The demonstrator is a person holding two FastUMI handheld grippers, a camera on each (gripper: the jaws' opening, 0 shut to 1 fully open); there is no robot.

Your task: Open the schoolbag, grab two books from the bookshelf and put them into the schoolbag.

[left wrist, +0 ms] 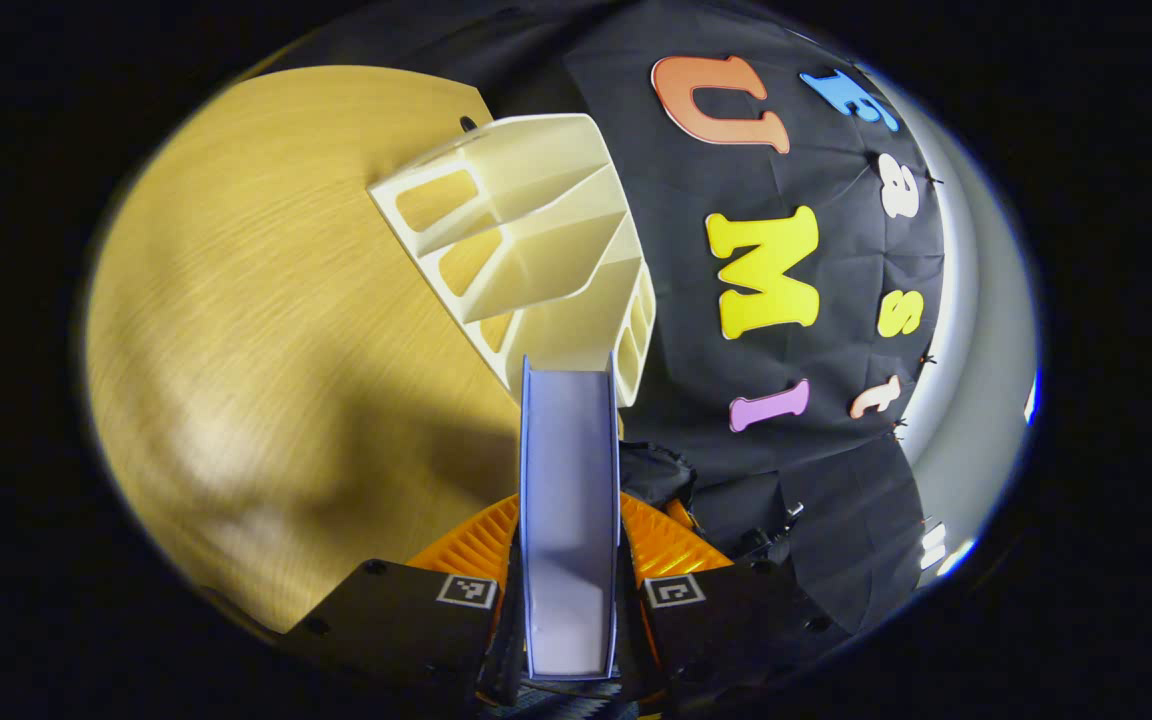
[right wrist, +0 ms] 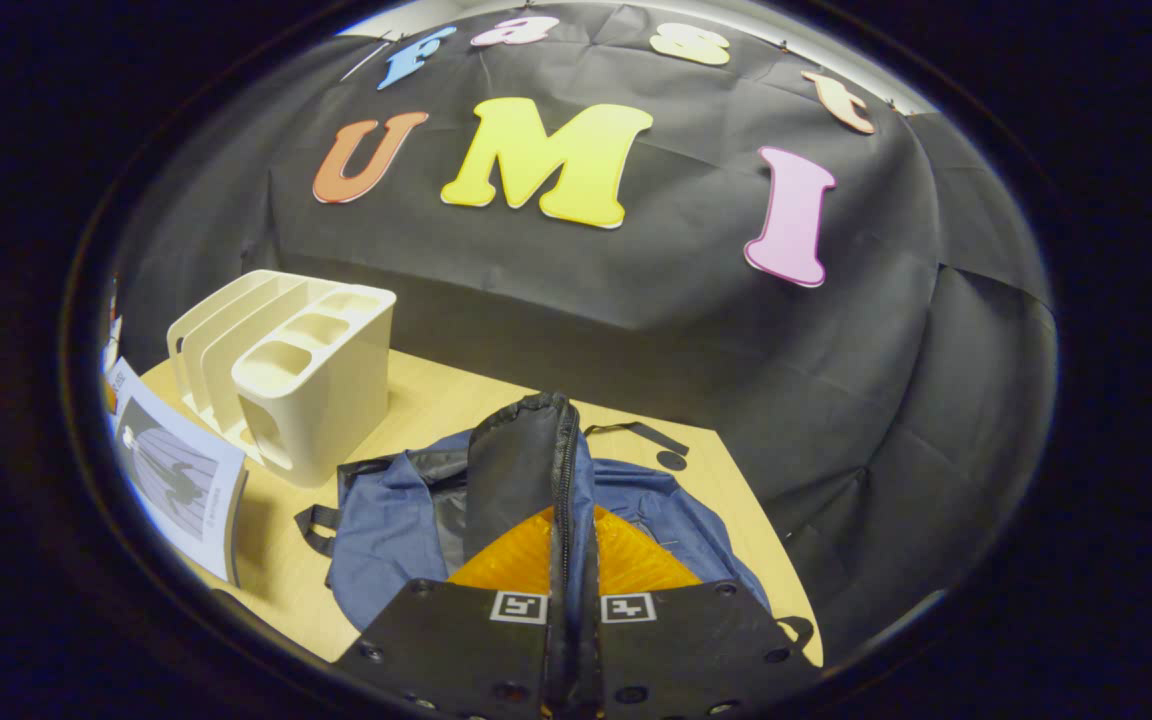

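Books: two seen; one pale-edged book (left wrist: 569, 510) stood clamped on edge between the left gripper (left wrist: 569, 590) fingers, one flat-covered book (right wrist: 181, 480) lay left of the shelf.
Bookshelf (right wrist: 286, 385): one, cream moulded plastic, slotted, on the wooden table (right wrist: 436, 400).
Schoolbag (right wrist: 496, 510): one, blue fabric, slumped on the table.
Right gripper (right wrist: 571, 610): pinched on the bag's black zippered rim, holding it upright.

Staged recording booth, black cloth wall (right wrist: 636, 300) draped behind, pale wood-grain bench (left wrist: 266, 330), cream plastic slotted bookshelf (right wrist: 296, 370), blue fabric schoolbag (right wrist: 406, 520) as props
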